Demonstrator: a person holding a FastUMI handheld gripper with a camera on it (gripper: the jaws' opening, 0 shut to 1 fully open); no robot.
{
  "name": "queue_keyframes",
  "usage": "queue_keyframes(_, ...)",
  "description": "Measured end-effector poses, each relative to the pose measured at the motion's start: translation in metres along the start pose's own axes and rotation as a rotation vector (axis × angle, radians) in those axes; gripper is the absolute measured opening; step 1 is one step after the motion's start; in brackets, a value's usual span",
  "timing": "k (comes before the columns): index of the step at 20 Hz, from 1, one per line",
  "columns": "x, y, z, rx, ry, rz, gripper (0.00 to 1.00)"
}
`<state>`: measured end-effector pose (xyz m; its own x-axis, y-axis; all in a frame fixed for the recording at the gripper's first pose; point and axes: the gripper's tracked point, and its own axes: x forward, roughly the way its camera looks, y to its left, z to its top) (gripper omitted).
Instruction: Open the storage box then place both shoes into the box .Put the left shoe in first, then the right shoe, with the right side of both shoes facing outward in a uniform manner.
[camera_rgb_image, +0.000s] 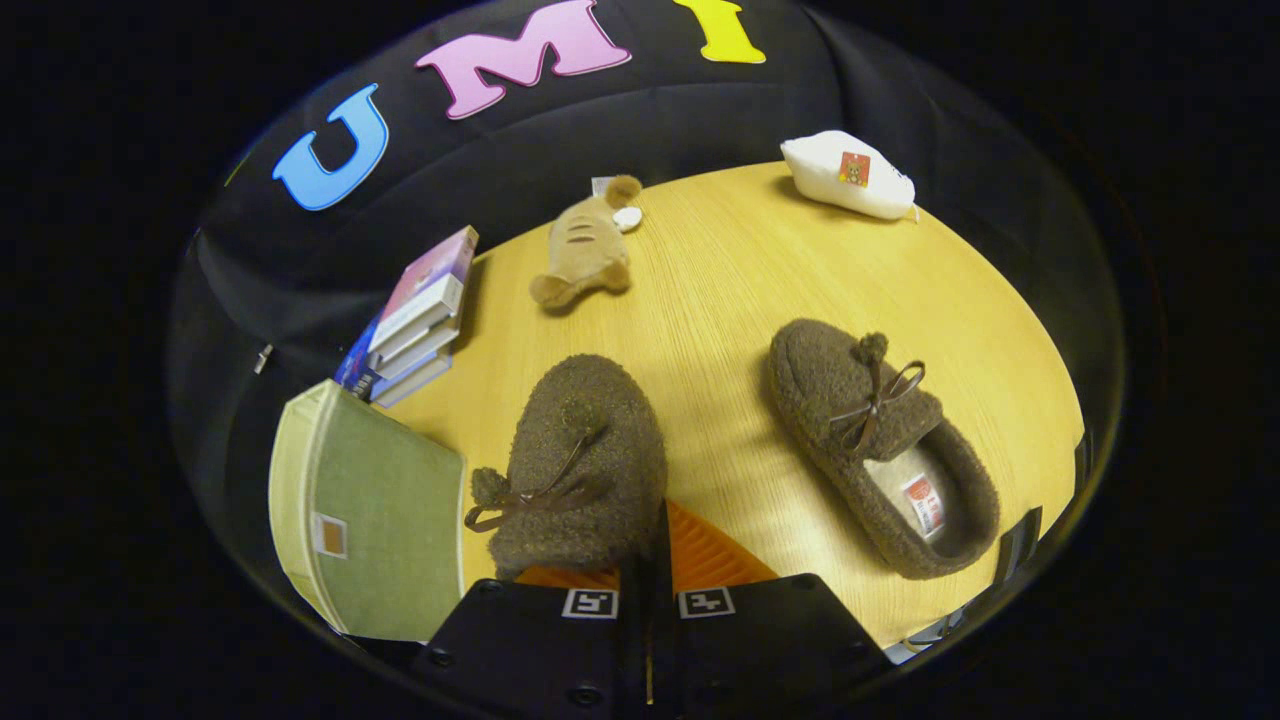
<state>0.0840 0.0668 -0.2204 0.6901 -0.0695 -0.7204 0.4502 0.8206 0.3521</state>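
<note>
Gripping the near shoe (580, 460) at its heel edge, the tongs (648, 560) look pressed together on the fuzzy fabric, the two fingers nearly meeting with the shoe's rim pinched between them, its toe pointing away ahead of them. It seems lifted or tilted, with its bow hanging toward the box (375, 515), which sits just to the left of the fingers, a green fabric box whose lid appears closed or seen from the side; I cannot tell whether it is open. The second shoe (880, 445) lies flat on the table (720, 290) to the right of the fingers, opening up, well apart from the held one. To do this step well, I judge the hold should stay firm on the heel rim while the shoe swings left over the box, turned so its right side faces outward, and lowered without dragging the soft upper against the box wall. Which shoe is left or right is hard to make out. The box's near corner is cut off beside the gripper body, and its inside cannot be seen. Beyond, a plush toy (585, 255), books (415, 320) and a white pouch (848, 175) lie far ahead.
</note>
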Motion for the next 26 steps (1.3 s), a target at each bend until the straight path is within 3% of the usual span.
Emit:
queue_keyframes(5, -0.061, 0.058, 0.054, -0.009, -0.101, 0.099, 0.07)
queue_keyframes(11, -0.091, 0.146, 0.058, 0.001, -0.071, 0.24, 0.07)
queue_keyframes(18, -0.076, 0.252, 0.027, 0.002, 0.019, 0.34, 0.07)
queue_keyframes(26, -0.027, 0.323, -0.038, -0.022, 0.133, 0.317, 0.07)
